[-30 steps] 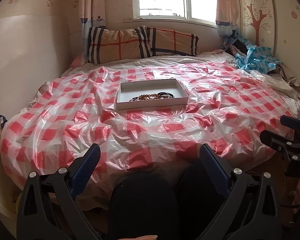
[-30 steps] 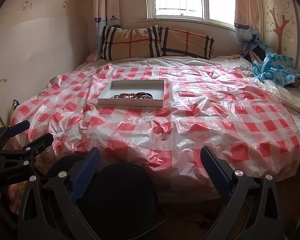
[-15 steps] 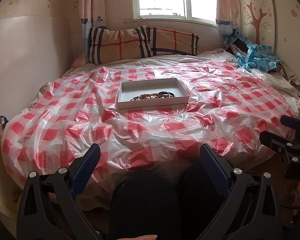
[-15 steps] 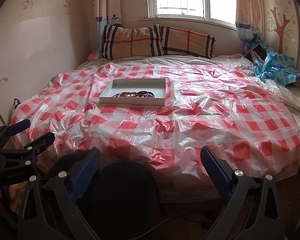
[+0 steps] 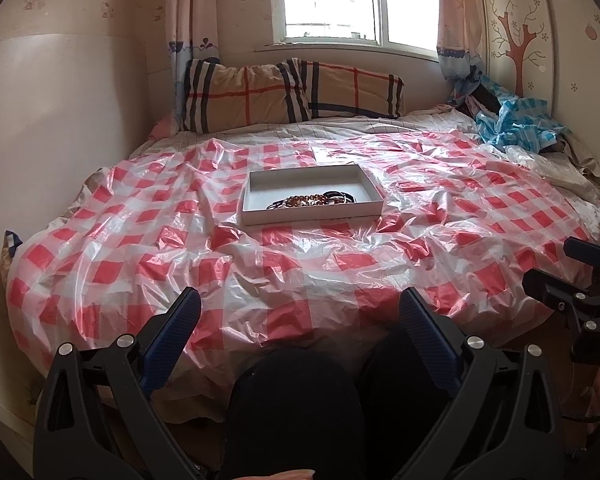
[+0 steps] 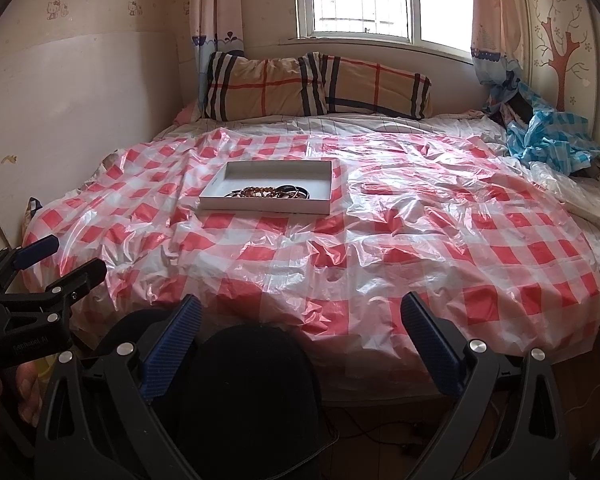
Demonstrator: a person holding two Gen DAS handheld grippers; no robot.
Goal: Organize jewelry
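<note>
The bed under red-and-white checked plastic sheet (image 5: 300,264) carries a shallow white cardboard tray (image 5: 256,204) mid-bed, holding tangled brown beaded bracelets (image 5: 304,201). Both the left claw (image 5: 300,312) and right claw (image 6: 300,312) hang wide and empty; approach low, singling out 1 strand.

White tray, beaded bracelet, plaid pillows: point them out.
white tray (image 5: 256,194): left wrist view, bare floor near its left wall.
beaded bracelet (image 6: 256,191): right wrist view, brown bead strand.
plaid pillows (image 5: 244,96): left wrist view, left pillow's face.
</note>
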